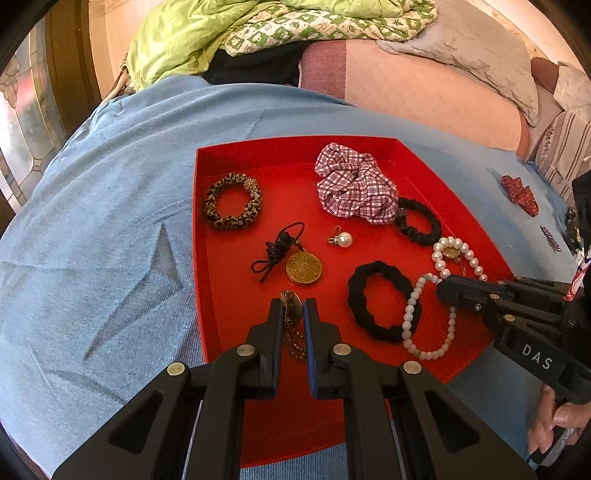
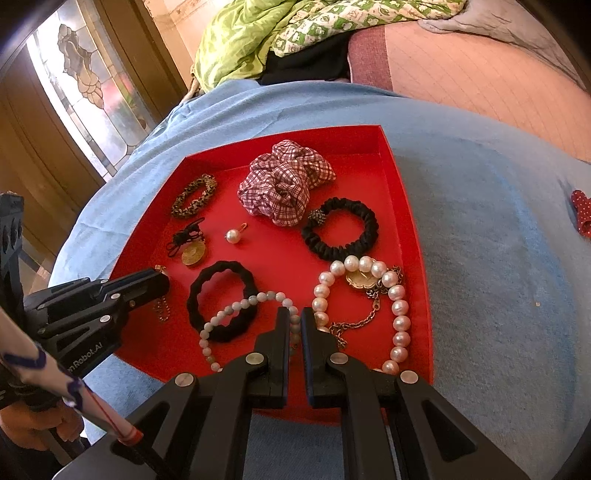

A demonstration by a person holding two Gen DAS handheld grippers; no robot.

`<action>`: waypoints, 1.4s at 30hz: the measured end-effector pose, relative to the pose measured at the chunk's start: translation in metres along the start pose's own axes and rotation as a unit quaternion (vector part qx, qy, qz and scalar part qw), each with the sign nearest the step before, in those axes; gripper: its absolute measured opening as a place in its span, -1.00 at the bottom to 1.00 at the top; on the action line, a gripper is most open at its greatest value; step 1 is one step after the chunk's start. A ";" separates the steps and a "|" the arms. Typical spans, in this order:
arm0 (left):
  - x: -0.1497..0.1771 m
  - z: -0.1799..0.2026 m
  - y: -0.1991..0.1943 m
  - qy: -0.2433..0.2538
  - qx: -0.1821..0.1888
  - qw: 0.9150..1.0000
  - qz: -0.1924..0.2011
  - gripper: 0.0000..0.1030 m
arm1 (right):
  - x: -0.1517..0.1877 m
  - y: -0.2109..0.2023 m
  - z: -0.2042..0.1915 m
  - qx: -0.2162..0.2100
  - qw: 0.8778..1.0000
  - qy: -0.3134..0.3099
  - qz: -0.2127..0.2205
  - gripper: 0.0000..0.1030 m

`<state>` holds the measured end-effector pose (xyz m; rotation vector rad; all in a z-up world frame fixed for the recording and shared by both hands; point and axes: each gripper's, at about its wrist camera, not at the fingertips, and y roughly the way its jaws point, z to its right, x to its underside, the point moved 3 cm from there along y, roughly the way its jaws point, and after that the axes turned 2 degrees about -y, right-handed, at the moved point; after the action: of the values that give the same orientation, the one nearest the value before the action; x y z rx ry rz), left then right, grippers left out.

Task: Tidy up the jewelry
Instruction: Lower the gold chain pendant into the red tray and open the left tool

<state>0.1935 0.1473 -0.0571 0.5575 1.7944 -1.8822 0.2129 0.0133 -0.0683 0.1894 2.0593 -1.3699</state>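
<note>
A red tray lies on a blue cloth and holds several pieces of jewelry and hair ties. My left gripper is shut on a brassy fan-shaped earring whose fine chains dangle below the tips, just above the tray's near left part. My right gripper is shut on a pale grey-green bead bracelet, which drapes over a thick black scrunchie.
Also in the tray: leopard scrunchie, plaid scrunchie, thin black scrunchie, pearl earring, gold medallion on black cord, pearl necklace. A red dotted bow lies on the cloth to the right. A green quilt lies behind.
</note>
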 end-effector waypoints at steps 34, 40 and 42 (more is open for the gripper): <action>-0.007 0.001 0.014 0.014 -0.034 0.999 0.009 -0.74 | -0.007 0.004 0.004 0.023 1.000 -0.009 0.009 -0.86; -0.006 0.002 0.015 0.017 -0.038 0.999 0.009 -0.73 | -0.006 0.002 0.003 0.018 1.000 -0.009 0.006 -0.77; -0.006 0.002 0.015 0.018 -0.038 0.999 0.009 -0.72 | -0.005 0.000 0.001 0.017 1.000 -0.011 0.006 -0.72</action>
<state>0.2072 0.1455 -0.0653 0.5812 1.8690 -1.7940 0.2177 0.0134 -0.0659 0.2010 2.0138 -1.3949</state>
